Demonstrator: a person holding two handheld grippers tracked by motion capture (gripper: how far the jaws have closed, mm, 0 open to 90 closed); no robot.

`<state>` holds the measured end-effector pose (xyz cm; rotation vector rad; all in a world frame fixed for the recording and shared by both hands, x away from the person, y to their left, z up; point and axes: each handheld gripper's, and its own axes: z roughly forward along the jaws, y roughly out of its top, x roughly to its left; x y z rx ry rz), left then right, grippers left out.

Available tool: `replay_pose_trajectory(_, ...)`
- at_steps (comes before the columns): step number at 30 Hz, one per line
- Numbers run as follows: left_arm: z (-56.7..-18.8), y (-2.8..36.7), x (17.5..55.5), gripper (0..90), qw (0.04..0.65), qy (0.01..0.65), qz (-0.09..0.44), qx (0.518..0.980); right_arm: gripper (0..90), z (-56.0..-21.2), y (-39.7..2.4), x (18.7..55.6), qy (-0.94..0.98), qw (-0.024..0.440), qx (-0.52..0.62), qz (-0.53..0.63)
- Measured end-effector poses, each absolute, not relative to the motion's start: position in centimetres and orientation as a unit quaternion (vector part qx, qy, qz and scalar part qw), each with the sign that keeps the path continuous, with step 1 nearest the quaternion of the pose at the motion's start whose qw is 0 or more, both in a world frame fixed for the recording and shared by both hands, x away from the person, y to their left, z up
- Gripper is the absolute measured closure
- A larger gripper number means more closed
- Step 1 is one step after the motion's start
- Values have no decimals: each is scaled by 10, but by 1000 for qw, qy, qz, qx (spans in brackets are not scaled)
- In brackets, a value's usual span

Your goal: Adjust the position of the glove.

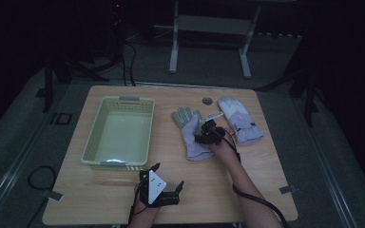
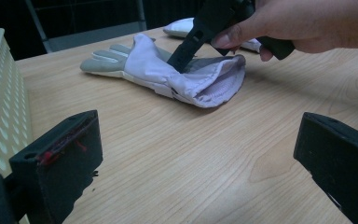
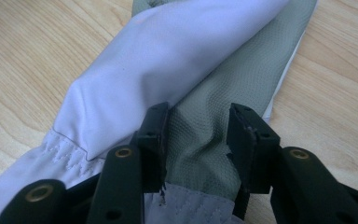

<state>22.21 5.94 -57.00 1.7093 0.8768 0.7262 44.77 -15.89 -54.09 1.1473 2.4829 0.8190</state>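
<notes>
Two grippers on the go, and only one is doing anything. Nearest the person, the left gripper point(image 1: 165, 186) sits low over the bare front of the desk point(image 1: 204, 190), jaws spread wide with nothing between them, basically parked.

A bit further in, the right gripper point(image 1: 203, 133) is down on the near glove point(image 1: 191, 135), the pale lilac one with the grey palm lying in the middle of the desk. From the right gripper view, a ridge of the grey palm fabric point(image 3: 205, 126) is bunched up between its two jaws and looks pinched, so I'd call it clamped on the glove, close to the cuff end. The glove is lying flat on the wood, not lifted.

My read: this is the pick-up step, glove being grabbed to go somewhere, most likely the basket. Next move needs a firm hold on that fold, then a clean lift and a carry leftward. It's a thin pinch of cloth, so it could slip, or the glove could dangle and drag.

Left of the glove is the pale green perforated basket point(image 1: 99, 124), looking empty; its near-side wall has to be cleared on the way in. Further back, a second glove point(image 1: 240, 121) waits toward the right, and a small round grey disc point(image 1: 207, 100) sits near the far edge. Neither one is really in the way.
</notes>
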Motion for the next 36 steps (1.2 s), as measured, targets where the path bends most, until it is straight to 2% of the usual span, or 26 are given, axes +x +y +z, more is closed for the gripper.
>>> replay_pose_trajectory(1, -570, 59, 222, 11, 517, 365, 303, 712, 639, -541, -157, 447, 863, 147, 394, 280)
replay_pose_trajectory(2, -570, 59, 222, 11, 517, 366, 303, 712, 639, -541, -157, 447, 863, 147, 394, 280)
replay_pose_trajectory(4, -570, 59, 222, 11, 517, 366, 303, 712, 714, -541, -156, 447, 861, 150, 399, 279)
replay_pose_trajectory(5, -570, 59, 222, 11, 517, 366, 302, 712, 790, -540, -155, 445, 858, 158, 404, 276)
replay_pose_trajectory(6, -570, 59, 222, 11, 517, 366, 302, 712, 790, -540, -155, 445, 858, 158, 404, 276)
replay_pose_trajectory(7, -570, 59, 222, 11, 516, 366, 302, 713, 841, -540, -153, 443, 848, 163, 418, 283)
replay_pose_trajectory(14, -570, 59, 222, 11, 517, 365, 301, 713, 863, -528, -159, 432, 811, 168, 453, 329)
replay_pose_trajectory(20, -570, 58, 222, 11, 516, 361, 302, 716, 870, -505, -163, 413, 797, 182, 463, 344)
replay_pose_trajectory(27, -570, 58, 222, 11, 516, 361, 303, 715, 869, -475, -180, 376, 763, 181, 485, 388)
replay_pose_trajectory(36, -570, 58, 222, 11, 515, 361, 303, 716, 869, -482, -195, 344, 754, 171, 496, 397)
